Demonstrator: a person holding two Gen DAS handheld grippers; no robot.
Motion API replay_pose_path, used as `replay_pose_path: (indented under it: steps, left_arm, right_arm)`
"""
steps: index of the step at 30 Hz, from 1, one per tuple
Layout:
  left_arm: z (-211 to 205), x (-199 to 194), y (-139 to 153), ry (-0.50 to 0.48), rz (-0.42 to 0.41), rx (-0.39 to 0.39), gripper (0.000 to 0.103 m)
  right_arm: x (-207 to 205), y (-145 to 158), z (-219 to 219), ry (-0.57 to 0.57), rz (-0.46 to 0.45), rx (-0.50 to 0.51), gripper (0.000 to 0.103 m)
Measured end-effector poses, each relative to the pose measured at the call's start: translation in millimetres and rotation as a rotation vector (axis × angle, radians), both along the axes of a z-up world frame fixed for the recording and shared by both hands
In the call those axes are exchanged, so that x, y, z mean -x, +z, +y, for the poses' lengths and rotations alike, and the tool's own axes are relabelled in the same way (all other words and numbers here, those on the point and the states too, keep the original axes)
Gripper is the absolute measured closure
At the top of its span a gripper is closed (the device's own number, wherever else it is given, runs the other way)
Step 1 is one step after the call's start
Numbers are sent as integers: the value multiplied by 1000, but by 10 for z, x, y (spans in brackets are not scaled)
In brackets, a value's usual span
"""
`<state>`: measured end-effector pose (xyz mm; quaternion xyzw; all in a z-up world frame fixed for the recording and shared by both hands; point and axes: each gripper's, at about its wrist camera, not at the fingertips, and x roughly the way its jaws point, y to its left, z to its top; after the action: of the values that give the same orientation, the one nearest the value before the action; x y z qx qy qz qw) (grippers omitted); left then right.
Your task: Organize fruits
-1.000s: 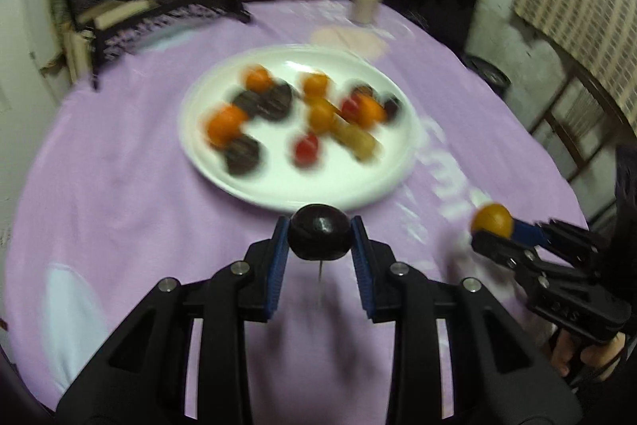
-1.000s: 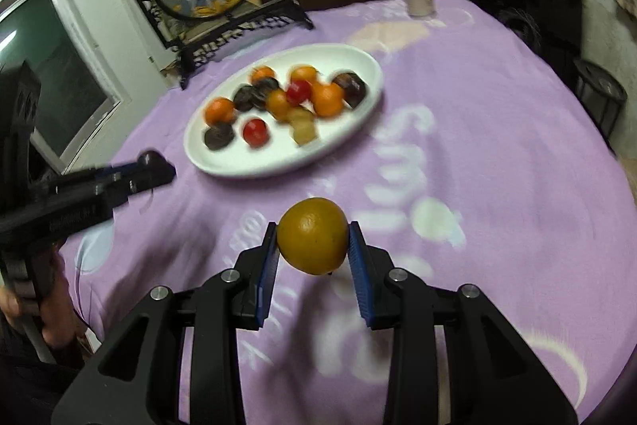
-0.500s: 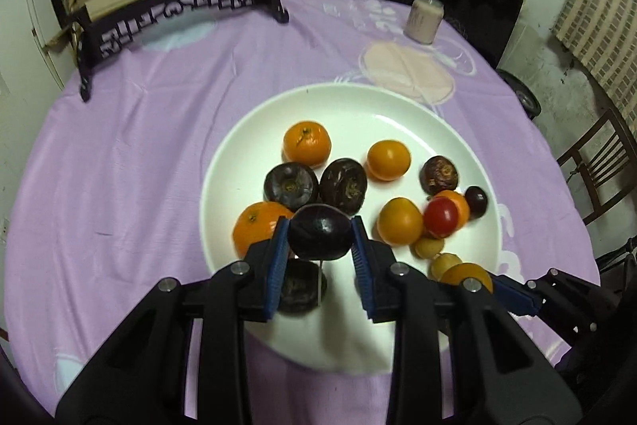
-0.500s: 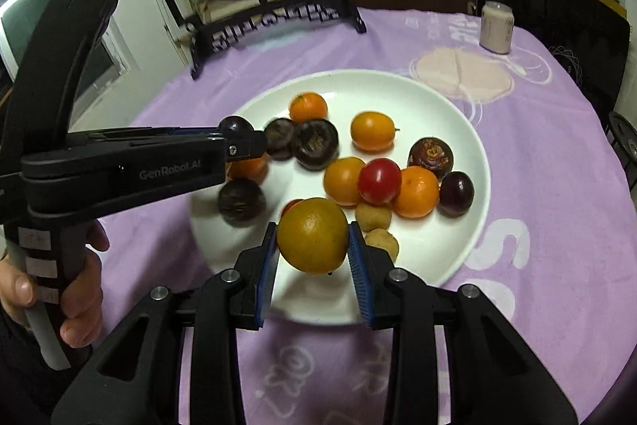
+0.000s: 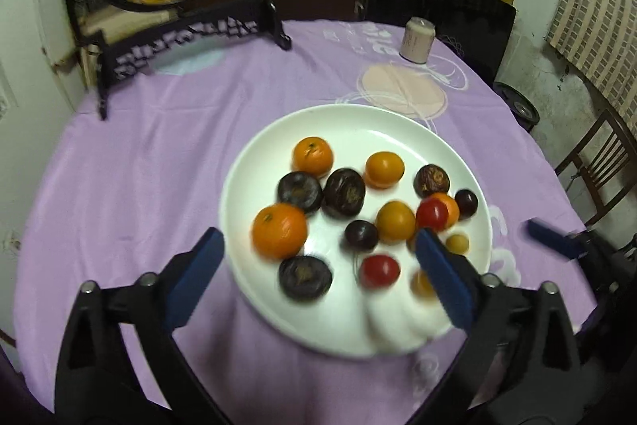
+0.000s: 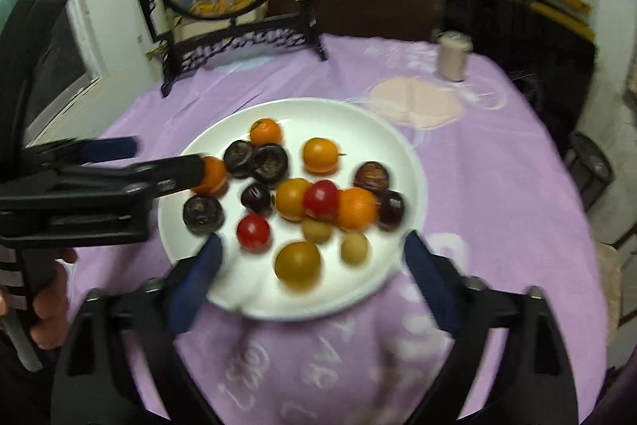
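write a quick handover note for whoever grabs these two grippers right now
Left gripper: jaws opening, nothing between them, above the round white plate.
Right gripper: jaws opening, nothing gripped, over the plate's near edge.
Fruits: the small dark purple plum and the yellow-orange round fruit lie on the plate among the other fruits.
Done: every fruit in view is on the plate.
Left: none visible on the purple tablecloth; check out of view.

Both views are dim and warm-tinted, with black fisheye corners and bent lines toward the edges. Motion blur smears the fruit on the white plate (image 5: 254, 182) and the near blue pads (image 6: 195, 277). The plate glows brightest; soft shadows sit under the fruit.
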<state>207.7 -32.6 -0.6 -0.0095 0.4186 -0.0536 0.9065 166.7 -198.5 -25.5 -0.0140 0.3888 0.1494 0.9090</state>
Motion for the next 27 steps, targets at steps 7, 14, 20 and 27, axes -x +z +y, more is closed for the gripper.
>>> replay_pose_path:
  steps: [7, 14, 20, 27]
  left_arm:
    - [46, 681, -108, 89, -16, -89, 2]
    - [108, 1026, -87, 89, -18, -65, 2]
    - [154, 1148, -63, 95, -24, -66, 2]
    - [252, 1204, -33, 116, -28, -54, 2]
  right_arm:
    - [483, -115, -124, -81, 35, 63, 4]
    - [690, -139, -144, -113, 64, 49, 4]
    - [763, -37, -100, -133, 28, 82, 1]
    - [801, 2, -41, -124, 18, 84, 1]
